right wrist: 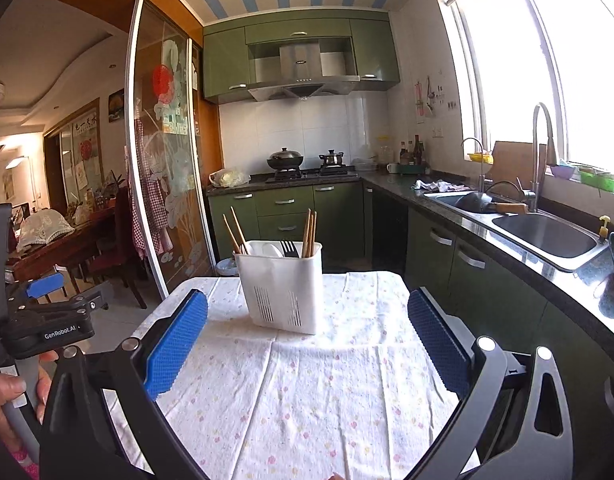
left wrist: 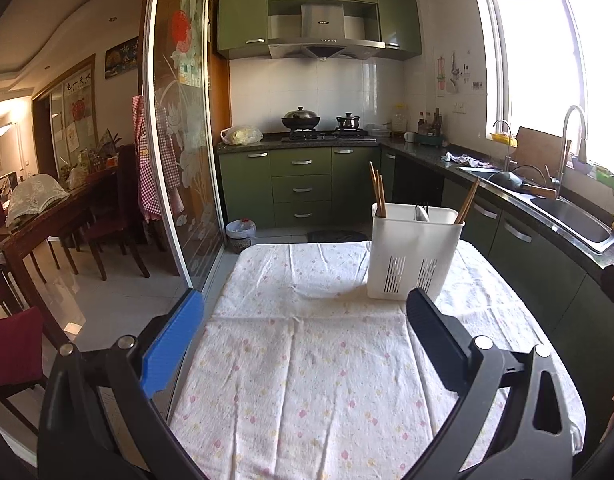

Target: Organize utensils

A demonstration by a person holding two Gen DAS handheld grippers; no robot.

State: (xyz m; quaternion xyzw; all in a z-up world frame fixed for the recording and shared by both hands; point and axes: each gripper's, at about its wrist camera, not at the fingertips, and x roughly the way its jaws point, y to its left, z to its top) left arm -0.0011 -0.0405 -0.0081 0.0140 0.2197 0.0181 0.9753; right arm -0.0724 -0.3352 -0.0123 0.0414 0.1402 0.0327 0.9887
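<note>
**Mia:** Where was the white holder (right wrist: 281,286)?

**Ben:** It stood up straight on the tabletop (right wrist: 307,400), on the flowery cloth (left wrist: 307,360). From the right tool (right wrist: 307,344) it was up at about 12 o'clock, a bit toward 11. From the left tool (left wrist: 305,340) it was more toward 1 o'clock.

**Mia:** What was in it?

**Ben:** Brown chopsticks (right wrist: 309,234) stuck out at both ends. A black fork (right wrist: 289,248) and something white sat in the middle.

**Mia:** Were the tools holding anything?

**Ben:** No. Both were spread wide with nothing between them. They were apart from the holder, not touching it.

**Mia:** Would the holder be hard to lift?

**Ben:** I think not. It looked like thin plastic, so probably light and a little bendy. The sides looked smooth, so it might slip. I would pinch the top rim or squeeze the two flat sides.

**Mia:** And the chopsticks?

**Ben:** They looked stiff, thin and light. I would take them near the top, where they poke out. They could roll or tip if pinched too loosely.
</note>
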